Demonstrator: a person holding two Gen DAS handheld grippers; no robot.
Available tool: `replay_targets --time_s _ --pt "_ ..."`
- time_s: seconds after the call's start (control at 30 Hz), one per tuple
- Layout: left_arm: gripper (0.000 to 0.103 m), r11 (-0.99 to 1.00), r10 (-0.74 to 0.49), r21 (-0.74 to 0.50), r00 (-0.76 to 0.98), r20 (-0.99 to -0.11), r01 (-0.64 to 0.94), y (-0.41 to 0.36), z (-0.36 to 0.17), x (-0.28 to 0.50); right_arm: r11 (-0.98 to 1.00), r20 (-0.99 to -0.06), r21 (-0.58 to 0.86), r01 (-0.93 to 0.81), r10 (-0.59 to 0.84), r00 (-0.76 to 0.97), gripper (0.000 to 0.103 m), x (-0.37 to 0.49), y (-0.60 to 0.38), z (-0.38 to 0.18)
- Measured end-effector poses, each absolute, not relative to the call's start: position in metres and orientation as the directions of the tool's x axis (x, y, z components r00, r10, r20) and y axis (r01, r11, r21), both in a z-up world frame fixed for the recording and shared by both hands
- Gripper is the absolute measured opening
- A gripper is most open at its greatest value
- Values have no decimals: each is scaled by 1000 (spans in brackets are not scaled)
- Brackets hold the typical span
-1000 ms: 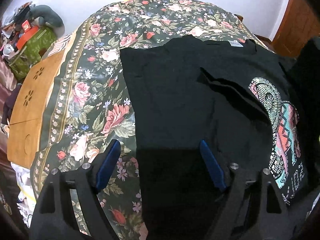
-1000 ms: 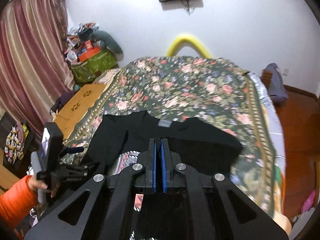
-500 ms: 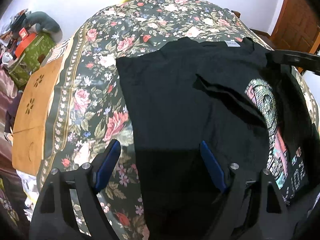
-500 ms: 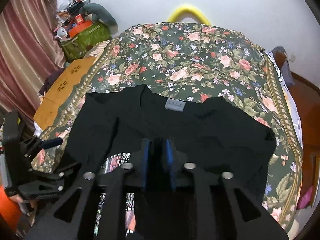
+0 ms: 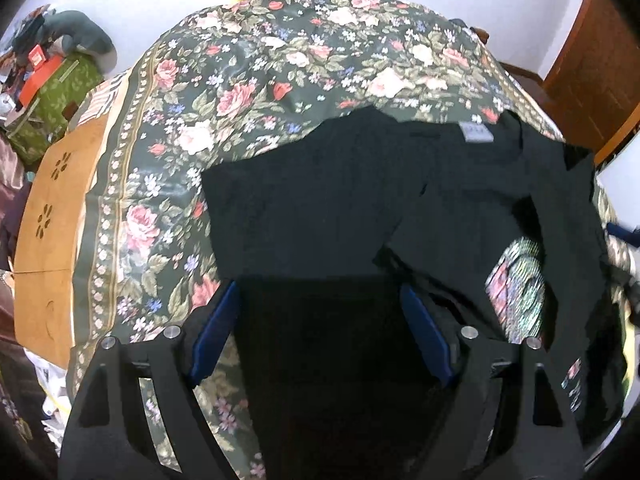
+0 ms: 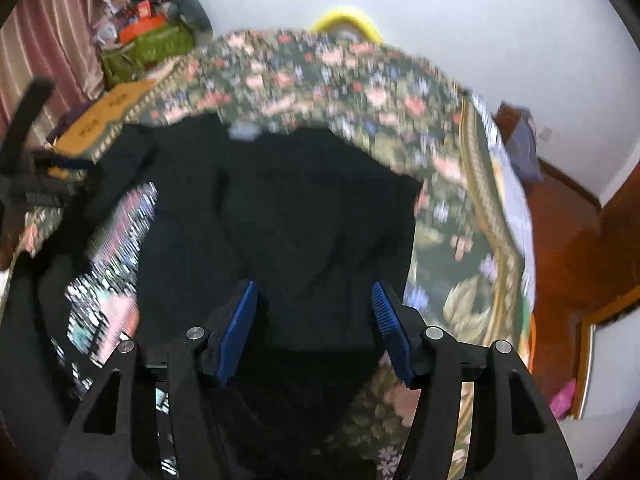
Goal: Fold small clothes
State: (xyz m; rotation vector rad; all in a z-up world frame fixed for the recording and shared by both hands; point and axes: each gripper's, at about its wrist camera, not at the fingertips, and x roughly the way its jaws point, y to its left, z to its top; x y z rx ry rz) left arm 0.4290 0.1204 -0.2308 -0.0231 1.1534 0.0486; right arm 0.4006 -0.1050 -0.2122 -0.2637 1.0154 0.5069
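Observation:
A black T-shirt (image 5: 320, 200) lies flat on a floral bedspread (image 5: 248, 92), its grey neck label (image 5: 476, 134) towards the far side. Black flaps are folded in over its bright print (image 5: 520, 276). My left gripper (image 5: 320, 320) hovers open over the shirt's left edge, nothing between its blue pads (image 5: 216, 328). Over the T-shirt's (image 6: 288, 208) right side, my right gripper (image 6: 314, 312) has its jaws opening. Only flat cloth lies below them, unpinched. The print (image 6: 116, 248) shows to its left, and the left gripper (image 6: 24, 168) stands at the far left edge.
A wooden board with cut-outs (image 5: 52, 216) lies along the bed's left side. Behind it sits a green bag (image 5: 52, 100) piled with clutter. A wooden door (image 5: 592, 80) and wooden floor (image 6: 568, 240) lie to the right. A yellow arc (image 6: 348, 20) rises behind the bed.
The right gripper's jaws went from shut to apart as it sank towards the shirt. A black flap now covers more of the print. The left gripper shifted a little, still open.

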Motion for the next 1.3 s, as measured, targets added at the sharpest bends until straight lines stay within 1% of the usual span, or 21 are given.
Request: replay_targets --time_s 0.17,0.3,0.4,0.5,0.6,0.7,0.77,0.83,0.9,1.07,1.13,1.2,1.3 --pt "82 1000 -13 -20 421 -907 -14 100 -224 442 855 -857 52 -517 304 417 56 403 -106 -219" --pt "82 1000 -24 -14 427 -904 27 75 -223 448 853 -857 53 -520 306 414 56 402 -104 -220" --pt "82 999 -13 11 442 -897 52 64 -217 441 855 -858 47 -517 299 417 56 400 -102 -217" --pt "82 997 -21 14 456 -890 73 65 -208 425 845 -843 65 -531 332 424 56 392 -98 -206" --pt "82 993 37 84 475 -879 78 70 -204 402 814 -838 75 -576 364 407 56 382 -86 -199" --pt "82 985 104 155 463 -880 74 78 -214 386 785 -853 58 -617 360 379 56 373 -68 -207" --pt "82 983 119 169 439 -890 75 83 -225 377 769 -870 42 -638 342 356 56 370 -55 -217" --pt "82 985 110 156 440 -891 68 84 -230 370 765 -879 2 -643 309 364 63 367 -44 -226" --pt "82 988 100 142 452 -886 59 85 -230 365 762 -877 -12 -648 303 373 75 364 -39 -228" --pt "82 989 70 123 458 -886 86 73 -226 356 754 -878 -14 -657 305 368 76 357 -37 -219" --pt "82 990 48 104 468 -883 96 69 -219 349 758 -867 2 -652 326 377 73 353 -42 -206" --pt "82 993 33 84 485 -874 83 70 -207 339 765 -849 8 -644 345 399 73 344 -49 -190" --pt "82 996 46 78 510 -859 42 78 -189 322 781 -821 8 -625 362 442 73 328 -67 -166"
